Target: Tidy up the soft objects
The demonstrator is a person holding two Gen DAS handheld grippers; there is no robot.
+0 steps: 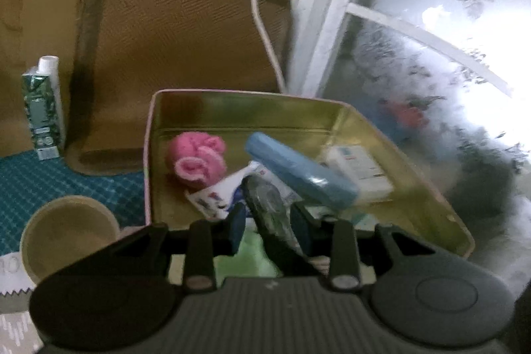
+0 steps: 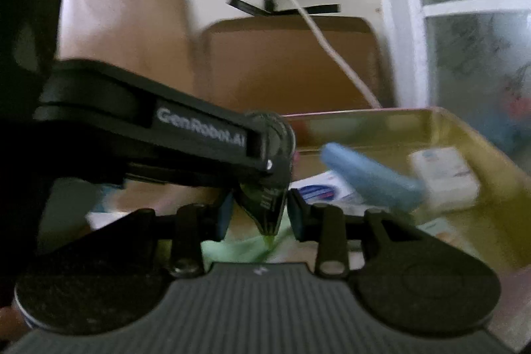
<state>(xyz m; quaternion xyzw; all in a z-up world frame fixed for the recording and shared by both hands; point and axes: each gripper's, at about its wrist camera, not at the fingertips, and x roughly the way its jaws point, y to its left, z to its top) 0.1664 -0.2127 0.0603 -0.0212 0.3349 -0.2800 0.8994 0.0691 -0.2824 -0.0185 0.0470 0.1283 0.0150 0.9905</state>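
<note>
White lettering reading "GenRobot.AI" runs along the side of the left tongs (image 2: 265,184), seen in the right wrist view. Print on the boxes and packets in the tin is too blurred to read

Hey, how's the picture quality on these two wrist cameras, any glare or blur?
Left wrist view: the frosted window blows out white at right, everything bends toward the edges. Right wrist view: motion blur smears the blue cylindrical roll, dimmer foreground.

My left hand-held gripper (image 1: 270,223) points downward, its jaws clamped on a dark, tapering soft packet (image 1: 270,208). In the right wrist view it reaches in from the left. My right hand-held gripper (image 2: 259,214) sits nearly level, its blue pads either side of that packet's tip without touching it.
</note>
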